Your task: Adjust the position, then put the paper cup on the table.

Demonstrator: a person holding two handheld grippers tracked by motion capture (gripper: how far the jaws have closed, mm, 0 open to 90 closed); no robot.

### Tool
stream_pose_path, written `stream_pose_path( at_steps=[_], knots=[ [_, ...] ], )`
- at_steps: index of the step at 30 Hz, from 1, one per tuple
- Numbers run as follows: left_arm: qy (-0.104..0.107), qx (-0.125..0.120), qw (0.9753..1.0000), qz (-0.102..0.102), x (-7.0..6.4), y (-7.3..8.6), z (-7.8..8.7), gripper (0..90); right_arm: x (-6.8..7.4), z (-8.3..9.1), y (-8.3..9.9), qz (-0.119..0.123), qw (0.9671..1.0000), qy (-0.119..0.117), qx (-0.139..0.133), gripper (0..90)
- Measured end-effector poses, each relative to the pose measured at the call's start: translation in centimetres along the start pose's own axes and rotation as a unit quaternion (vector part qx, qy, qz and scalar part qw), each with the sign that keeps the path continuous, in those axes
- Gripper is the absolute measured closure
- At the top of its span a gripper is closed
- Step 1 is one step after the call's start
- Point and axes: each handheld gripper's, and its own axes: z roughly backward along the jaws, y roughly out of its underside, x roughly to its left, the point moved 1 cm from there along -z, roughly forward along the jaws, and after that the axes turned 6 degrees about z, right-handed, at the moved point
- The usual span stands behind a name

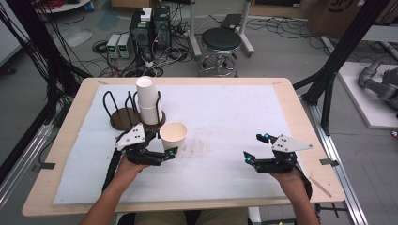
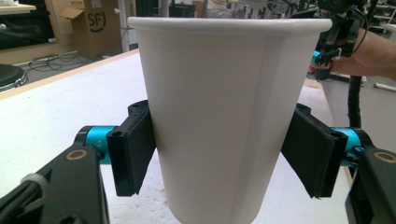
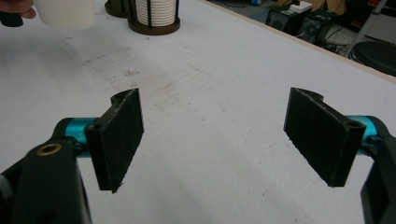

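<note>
White paper cup [image 2: 224,116] upright, clamped in left tool [image 2: 224,158], right tool [image 3: 224,140] spread wide

Grey concrete floor [image 1: 291,51], cables strewn across it. Black round stool [image 1: 221,40] beyond the table's far edge. Computer towers [image 1: 151,26] at left of stool. Cardboard boxes [image 2: 88,23] along the wall. Black frame struts [image 1: 345,47] at right.

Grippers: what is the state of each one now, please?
Left gripper: jaws closed on the paper cup.
Right gripper: open, holding nothing.
</note>
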Motion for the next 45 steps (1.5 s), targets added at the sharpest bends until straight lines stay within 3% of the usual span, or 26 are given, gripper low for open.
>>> stream_pose_path(
  at_steps=[17,26,29,32,34,45],
  knots=[
    [0.004,-0.014,0.9999,-0.008,0.1,-1.3,-0.8,29.7,-0.1,0.8,0.3,-0.008,0.9999,0.008,-0.005,20.4],
    [0.011,-0.039,0.9992,0.001,1.1,-2.3,-1.6,29.6,0.1,0.8,0.4,-0.006,1.0000,0.006,-0.002,20.4],
    [0.011,-0.046,0.9988,0.009,1.8,-2.4,-2.3,29.7,0.1,0.8,0.5,-0.004,1.0000,0.005,-0.003,20.4],
    [-0.004,-0.064,0.9974,0.031,3.0,-2.1,-3.5,29.7,0.2,1.0,0.6,-0.002,1.0000,0.004,-0.004,20.4],
    [-0.010,-0.057,0.9977,0.035,3.4,-1.9,-4.2,29.7,0.2,1.1,0.7,-0.007,1.0000,0.002,-0.003,20.4],
    [-0.014,-0.031,0.9994,0.008,4.1,-3.0,-8.1,29.7,0.1,1.4,0.9,-0.007,1.0000,0.002,-0.006,20.5]
  ],
)
